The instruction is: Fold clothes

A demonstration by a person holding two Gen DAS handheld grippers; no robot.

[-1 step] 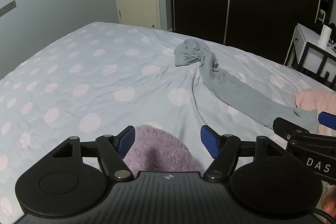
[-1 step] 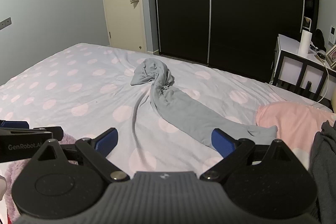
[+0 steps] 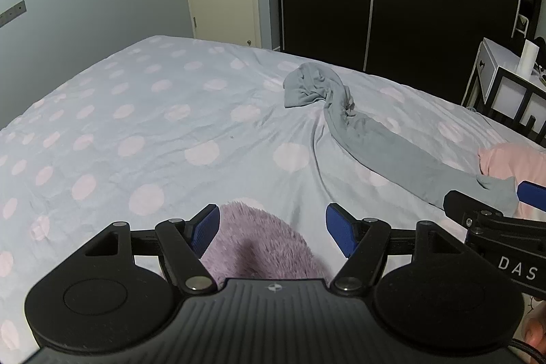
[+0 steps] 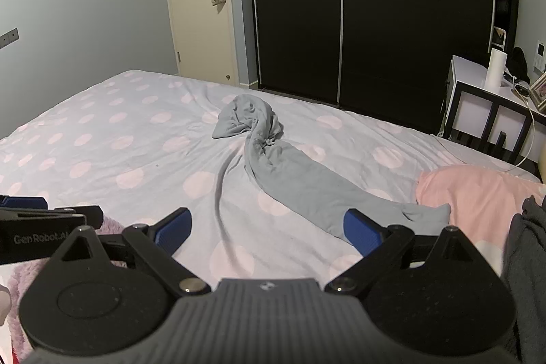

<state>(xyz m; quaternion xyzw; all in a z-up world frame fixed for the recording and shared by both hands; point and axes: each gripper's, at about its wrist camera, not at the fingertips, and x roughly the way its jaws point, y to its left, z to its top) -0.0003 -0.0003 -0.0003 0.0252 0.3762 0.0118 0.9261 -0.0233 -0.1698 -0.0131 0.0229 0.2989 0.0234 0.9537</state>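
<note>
In the left wrist view, the left tool (image 3: 271, 229) is wide apart and holds nothing; the grey cloth (image 3: 368, 139) lies stretched and bunched on the bed (image 3: 136, 111), ahead and to its right. In the right wrist view, the right tool (image 4: 268, 229) is also apart; the cloth's near end (image 4: 423, 214) lies just past its right finger, and it looks soft, light and floppy, so pinch that end.

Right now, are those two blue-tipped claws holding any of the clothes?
No. The left gripper and right gripper are both open, holding nothing; the long grey garment lies loose on the bed.
</note>
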